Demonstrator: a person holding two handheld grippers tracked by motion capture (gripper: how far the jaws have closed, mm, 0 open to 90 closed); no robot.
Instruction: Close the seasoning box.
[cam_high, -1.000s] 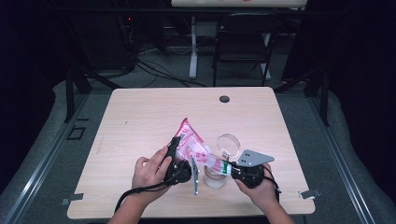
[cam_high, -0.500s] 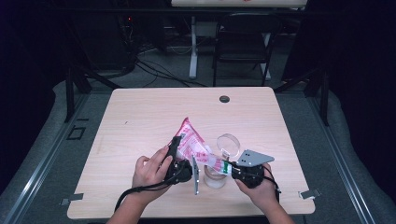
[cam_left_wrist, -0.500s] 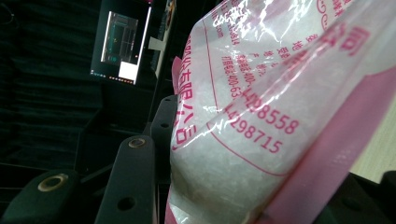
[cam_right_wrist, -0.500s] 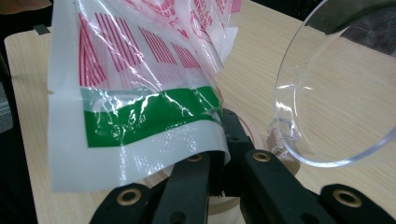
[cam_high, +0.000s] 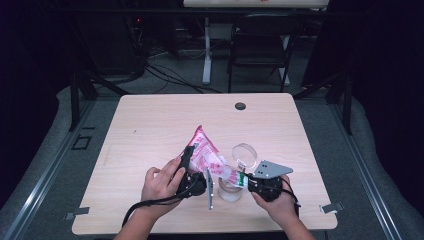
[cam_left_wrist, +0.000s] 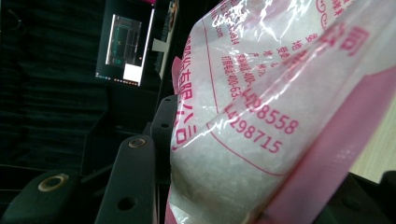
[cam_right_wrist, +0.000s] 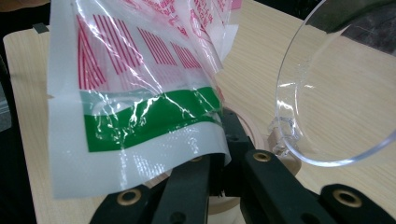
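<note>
Bag (cam_high: 206, 155) tilted — long axis slanting down toward jar (cam_high: 231, 189); both grippers — left (cam_high: 192, 172), right (cam_high: 245, 180) — clamped on bag.

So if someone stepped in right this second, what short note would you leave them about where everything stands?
Left hand-held gripper: clamped on the fat body of the pink-and-white plastic bag of white granules, tilted above the table.
Right hand-held gripper: shut on the bag's green-striped lower edge.
Clear round glass jar: on the light wooden table, below the bag's low end; its clear hinged lid stands open.
Done: bag lifted and gripped at both ends.
Left: probably pouring into the jar; no granules visibly falling.
</note>
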